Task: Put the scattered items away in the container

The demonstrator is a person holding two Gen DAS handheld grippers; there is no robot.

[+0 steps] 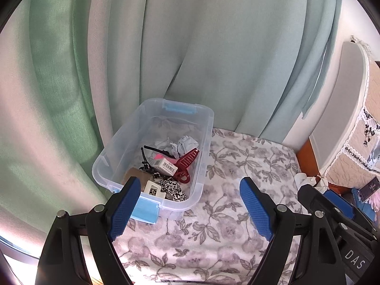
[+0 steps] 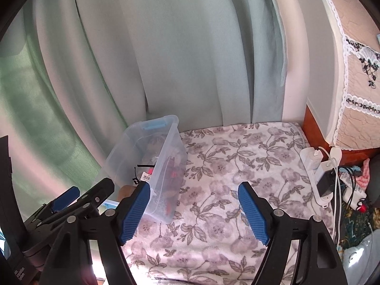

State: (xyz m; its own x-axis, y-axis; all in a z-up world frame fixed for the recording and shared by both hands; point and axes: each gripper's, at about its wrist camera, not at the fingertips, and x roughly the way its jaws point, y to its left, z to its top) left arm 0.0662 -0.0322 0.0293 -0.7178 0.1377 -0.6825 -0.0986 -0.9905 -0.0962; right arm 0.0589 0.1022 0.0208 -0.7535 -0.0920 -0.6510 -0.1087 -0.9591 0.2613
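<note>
A clear plastic bin [image 1: 206, 128] with blue latches stands on the floral cloth [image 1: 249, 163] by the curtain. Inside lie a dark red claw clip [image 1: 186, 163], a barcode-labelled white box [image 1: 167, 166], a black-and-white patterned scrunchie [image 1: 173, 187], crumpled paper [image 1: 182, 142] and a black headband [image 1: 152, 150]. My left gripper [image 1: 190, 185] hangs open just in front of the bin's near corner, nothing between its blue pads. My right gripper [image 2: 193, 190] is open too, empty, over the cloth right of the bin [image 2: 166, 142]. The left gripper [image 2: 71, 199] shows at the right wrist view's lower left.
Pale green curtains [image 1: 190, 47] hang close behind the bin. A white power strip [image 2: 315, 173] with plugs and cables lies at the cloth's right edge, beside clutter and a lace-covered cushion [image 2: 356, 71]. The right gripper's body [image 1: 332, 204] shows at the left wrist view's lower right.
</note>
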